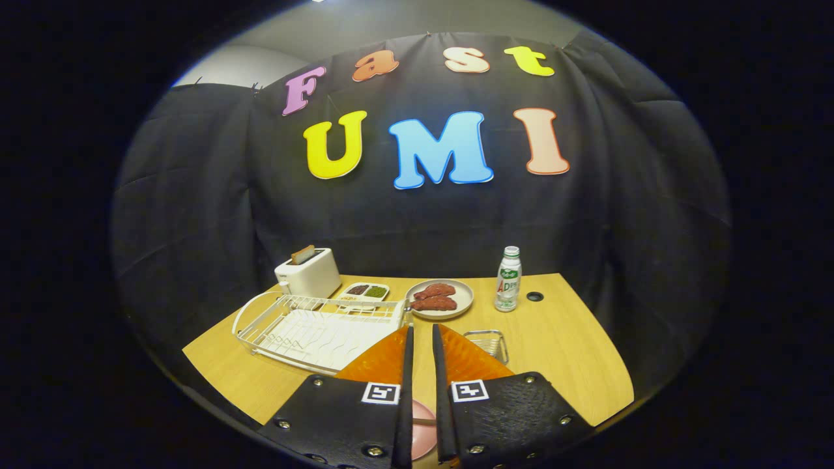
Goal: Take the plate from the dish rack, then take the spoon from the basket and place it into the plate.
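The pink plate (pixel 423 423) lies on the wooden worktop (pixel 573 352) low between the fingers of the tool (pixel 421 339), mostly hidden by them; a thin pale line across it may be the spoon, but I cannot tell. The fingers stand close together with a narrow gap and grip nothing visible. Just ahead of them, to the right, sits the small wire basket (pixel 487 343). To the left lies the white dish rack (pixel 319 329). Beyond the rack stand a white toaster (pixel 307 273) with a slice in its slot and a small two-part dish (pixel 366 292). Beyond the fingertips is a grey plate (pixel 440 298) holding reddish-brown pieces, with a bottle (pixel 509 279) just beside it on the right.
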`<state>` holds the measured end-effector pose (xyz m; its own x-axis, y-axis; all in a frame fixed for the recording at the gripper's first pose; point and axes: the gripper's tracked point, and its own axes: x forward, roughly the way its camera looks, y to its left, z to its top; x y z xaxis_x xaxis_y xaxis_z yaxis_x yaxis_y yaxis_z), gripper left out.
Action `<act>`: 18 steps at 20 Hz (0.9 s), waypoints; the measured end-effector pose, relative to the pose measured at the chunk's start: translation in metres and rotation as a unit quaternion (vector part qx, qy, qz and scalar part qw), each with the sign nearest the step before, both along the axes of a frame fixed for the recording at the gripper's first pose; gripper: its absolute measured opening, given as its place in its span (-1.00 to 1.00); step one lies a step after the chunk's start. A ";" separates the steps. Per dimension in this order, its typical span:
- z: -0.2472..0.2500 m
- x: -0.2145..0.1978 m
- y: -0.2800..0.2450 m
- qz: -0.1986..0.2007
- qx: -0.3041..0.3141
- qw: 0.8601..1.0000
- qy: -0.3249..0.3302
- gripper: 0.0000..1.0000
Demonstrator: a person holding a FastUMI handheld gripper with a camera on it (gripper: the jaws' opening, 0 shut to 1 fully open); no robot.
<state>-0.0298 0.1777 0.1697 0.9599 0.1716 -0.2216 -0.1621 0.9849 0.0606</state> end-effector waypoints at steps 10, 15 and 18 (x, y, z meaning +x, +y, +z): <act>0.030 -0.005 -0.108 -0.097 -0.018 0.993 -0.065 0.99; 0.023 0.018 -0.137 -0.099 -0.012 0.991 -0.091 0.99; 0.009 0.031 -0.155 -0.098 -0.006 0.991 -0.095 0.99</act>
<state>0.0015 0.0225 0.1790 0.9992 -0.0229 -0.0337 0.0241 0.9991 0.0361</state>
